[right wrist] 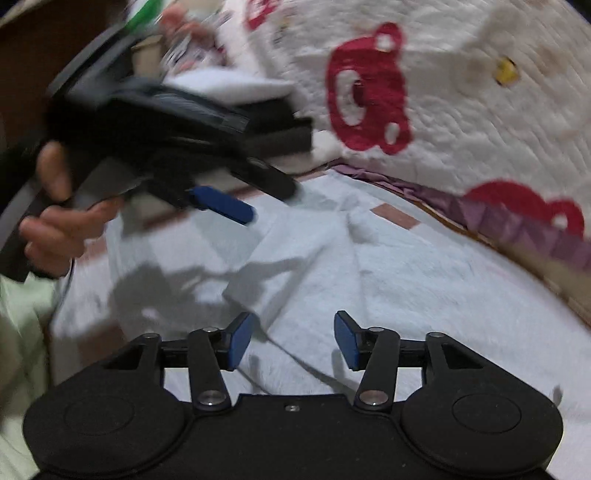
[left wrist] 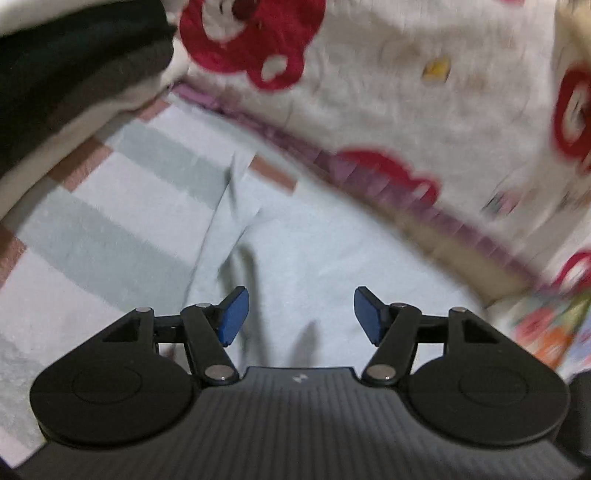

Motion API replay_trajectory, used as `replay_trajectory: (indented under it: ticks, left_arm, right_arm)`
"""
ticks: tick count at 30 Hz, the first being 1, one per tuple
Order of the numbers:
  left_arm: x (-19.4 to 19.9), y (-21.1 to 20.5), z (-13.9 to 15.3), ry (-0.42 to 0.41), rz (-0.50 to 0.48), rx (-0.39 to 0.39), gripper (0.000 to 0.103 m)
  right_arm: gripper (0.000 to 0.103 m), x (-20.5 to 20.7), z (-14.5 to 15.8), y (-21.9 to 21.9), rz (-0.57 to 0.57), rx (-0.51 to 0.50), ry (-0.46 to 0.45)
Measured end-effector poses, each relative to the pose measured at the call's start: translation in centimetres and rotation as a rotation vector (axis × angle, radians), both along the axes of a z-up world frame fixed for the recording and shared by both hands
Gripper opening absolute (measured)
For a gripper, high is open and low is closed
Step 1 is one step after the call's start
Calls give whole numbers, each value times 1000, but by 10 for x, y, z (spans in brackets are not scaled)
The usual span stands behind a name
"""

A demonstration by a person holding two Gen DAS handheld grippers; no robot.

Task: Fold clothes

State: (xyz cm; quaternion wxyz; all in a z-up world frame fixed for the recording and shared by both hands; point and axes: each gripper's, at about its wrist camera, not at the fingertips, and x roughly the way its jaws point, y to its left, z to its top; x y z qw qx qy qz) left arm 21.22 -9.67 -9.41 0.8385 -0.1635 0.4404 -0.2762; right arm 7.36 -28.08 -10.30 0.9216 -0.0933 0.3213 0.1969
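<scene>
A pale blue cloth with grey-green stripes and brown patches (left wrist: pixel 155 206) lies spread on the bed; it also shows in the right wrist view (right wrist: pixel 388 266), with a folded flap near its middle. My left gripper (left wrist: pixel 300 314) is open and empty just above the cloth. It also appears in the right wrist view (right wrist: pixel 236 206), held in a hand at the upper left. My right gripper (right wrist: pixel 293 341) is open and empty, low over the cloth's near part.
A white quilt with red bear prints (left wrist: pixel 388 92) covers the bed beyond the cloth, edged by a purple patterned border (right wrist: pixel 517 221). A stack of dark and white folded garments (left wrist: pixel 74 85) sits at the far left. Colourful items (right wrist: pixel 192 33) lie at the back.
</scene>
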Motion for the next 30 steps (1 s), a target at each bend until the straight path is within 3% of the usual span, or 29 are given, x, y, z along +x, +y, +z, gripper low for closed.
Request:
replay_trajectory:
  ticks: [1, 3, 9, 11, 13, 16, 17, 18, 19, 23, 25, 28, 30]
  left_arm:
    - [0, -8, -3, -2, -28, 28, 1]
    - [-2, -20, -6, -10, -78, 56, 0]
    - [4, -16, 6, -18, -98, -173, 0]
    - [5, -14, 3, -5, -89, -183, 0]
    - [6, -13, 4, -7, -85, -175, 0]
    - [9, -8, 12, -19, -84, -230, 0]
    - [10, -5, 14, -22, -79, -253, 0]
    - [10, -2, 17, -28, -69, -266, 1]
    - [10, 1, 20, -39, -53, -254, 2]
    - [7, 5, 29, -60, -23, -161, 6]
    - [6, -1, 31, -47, -77, -123, 6]
    - [-3, -22, 35, -92, -187, 0, 6]
    - [-10, -36, 30, -72, -264, 7, 6]
  right_arm:
    - [59, 0, -4, 5, 5, -39, -15]
    - [59, -3, -10, 14, 12, -106, -39]
    - [62, -5, -13, 27, -5, -142, -104]
    - [62, -2, -15, 30, -34, -142, -114]
    - [62, 6, -12, 25, -84, -95, -104]
    - [62, 19, -6, 12, -131, -13, -91]
    - [57, 25, -3, 6, -125, 8, -97]
    - [45, 32, 1, -3, -125, 48, -92]
    - [3, 39, 6, -16, -137, 120, -69]
    - [3, 65, 19, -77, -201, 470, 34]
    - [4, 73, 19, -100, -260, 535, 63]
    - [11, 88, 5, -129, -314, 665, 222]
    - [11, 82, -5, -142, -373, 675, 269]
